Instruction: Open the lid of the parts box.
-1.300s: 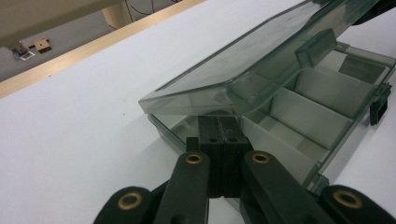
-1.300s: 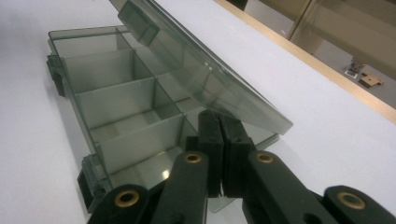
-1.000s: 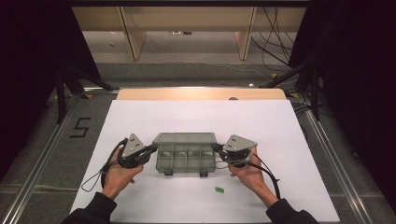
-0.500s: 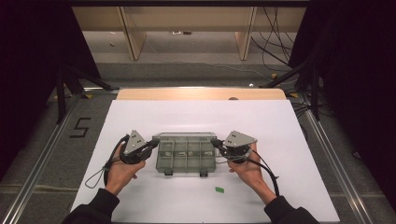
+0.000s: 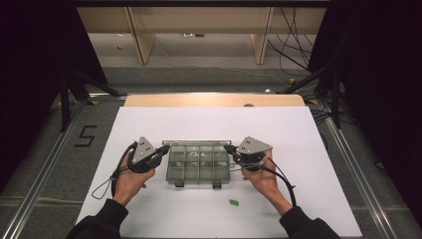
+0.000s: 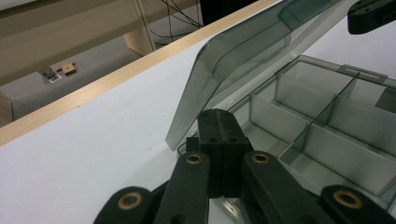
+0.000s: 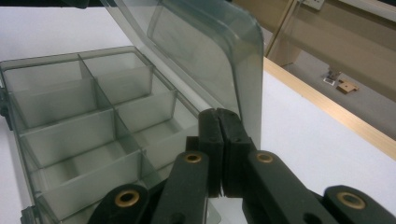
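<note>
**Easing the organizer lid open from both ends**

We judge the step in hand to be swinging the lid of the clear compartment box, which sits in the middle of the white counter, near the person's edge. The compartments we can see look empty. To do this well, we would keep both claws level with each other so the lid turns evenly on its hinge and does not twist. We would push gently and let the base stay flat on the counter rather than drag it. The two latches on the near side of the box should stay clear of our sleeves.

The left claw comes in at the box's left end and the right claw at its right end, both pointing inward toward each other. Each claw is pressed together with nothing pinched. In the left and right gripper views the closed tips sit just under the raised lid's end edge; whether they touch it we cannot tell. Both forearms reach in from the near edge, wrists angled inward. A small green piece lies on the counter near the right forearm, apart from the box.
</note>
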Tool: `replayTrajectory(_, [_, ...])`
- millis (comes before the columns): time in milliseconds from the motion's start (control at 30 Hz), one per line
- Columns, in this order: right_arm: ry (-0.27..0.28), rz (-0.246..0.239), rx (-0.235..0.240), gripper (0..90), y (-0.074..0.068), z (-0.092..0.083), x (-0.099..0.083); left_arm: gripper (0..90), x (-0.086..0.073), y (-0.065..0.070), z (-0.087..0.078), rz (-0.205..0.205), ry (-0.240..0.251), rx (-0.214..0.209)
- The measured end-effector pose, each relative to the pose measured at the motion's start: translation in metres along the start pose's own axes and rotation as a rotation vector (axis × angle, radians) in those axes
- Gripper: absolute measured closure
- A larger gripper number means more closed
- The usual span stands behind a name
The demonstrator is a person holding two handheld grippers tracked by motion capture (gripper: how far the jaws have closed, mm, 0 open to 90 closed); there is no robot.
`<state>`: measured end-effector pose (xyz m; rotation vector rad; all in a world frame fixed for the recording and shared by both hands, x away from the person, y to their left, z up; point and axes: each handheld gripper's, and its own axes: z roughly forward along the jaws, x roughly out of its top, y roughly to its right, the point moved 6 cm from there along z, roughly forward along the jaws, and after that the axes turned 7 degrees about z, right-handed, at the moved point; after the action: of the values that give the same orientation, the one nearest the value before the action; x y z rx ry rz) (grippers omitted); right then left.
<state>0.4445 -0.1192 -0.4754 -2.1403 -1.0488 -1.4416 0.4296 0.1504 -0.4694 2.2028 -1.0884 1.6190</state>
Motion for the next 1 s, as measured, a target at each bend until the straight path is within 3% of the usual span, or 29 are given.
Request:
replayTrajectory(267, [0.015,0.003,-0.016,89.5,0.0028,0.0030,0.0019,89.9,0.0019,-0.0016,-0.0008,-0.006,0.006,0.012])
replayTrajectory(700, [0.014,0.019,0.001,87.0,0.0029,0.0021,0.0021,89.9,0.0029,-0.0030,-0.0020,-0.004,0.009,0.018])
replayTrajectory(900, [-0.045,0.019,0.051,82.5,-0.0034,0.0004,-0.0034,89.9,0.0026,-0.0028,-0.0022,0.003,0.006,0.017])
replayTrajectory(1000, [-0.073,0.035,0.069,76.0,-0.0055,-0.0014,-0.0063,89.9,0.0027,-0.0027,-0.0022,0.003,0.007,0.016])
